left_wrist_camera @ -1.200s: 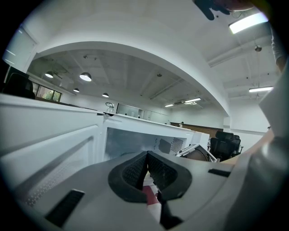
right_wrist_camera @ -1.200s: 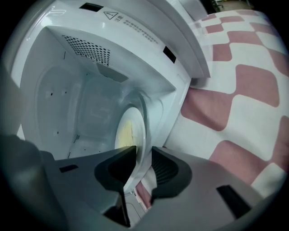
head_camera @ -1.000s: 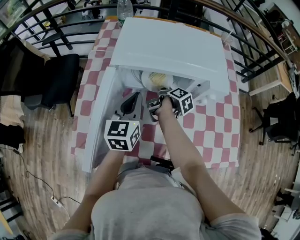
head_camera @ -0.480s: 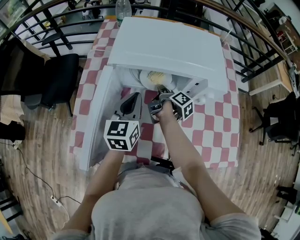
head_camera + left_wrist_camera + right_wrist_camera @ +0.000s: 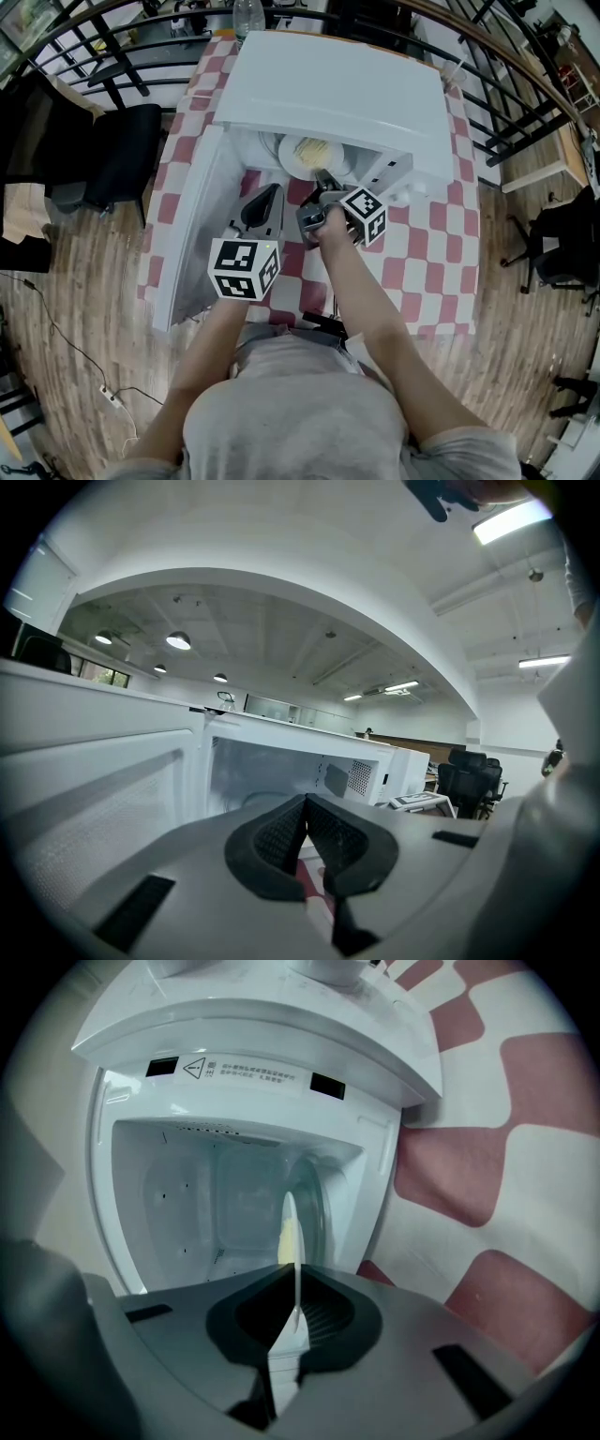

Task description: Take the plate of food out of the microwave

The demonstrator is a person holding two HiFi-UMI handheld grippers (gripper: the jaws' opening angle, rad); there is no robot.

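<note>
Looking down from the head view, I have the right gripper (image 5: 323, 180) clamped on the near rim of the plate (image 5: 302, 157). The plate sits in the mouth of the white microwave (image 5: 337, 94), with its far part tucked under the oven's top. A pale yellow heap of food (image 5: 316, 150) lies on it, just beyond the jaws.

In the right gripper view the plate comes at me edge-on, a thin white line running from between the dark pads (image 5: 323, 1316) straight back into the lit cavity. Both pads press on the rim, one on each side, so the grip is firm. The yellow food shows as a sliver against that edge, a little past the jaw tips.

The microwave door (image 5: 192, 234) hangs open on my left. The left gripper (image 5: 267, 199) hovers between that door and the right gripper, in front of the opening and just apart from the plate. Its own view shows the two pads drawn together with nothing between them, pointing into the cavity.

The oven stands on a red-and-white checked tablecloth (image 5: 422, 262), which also fills the right side of the right gripper view.
</note>
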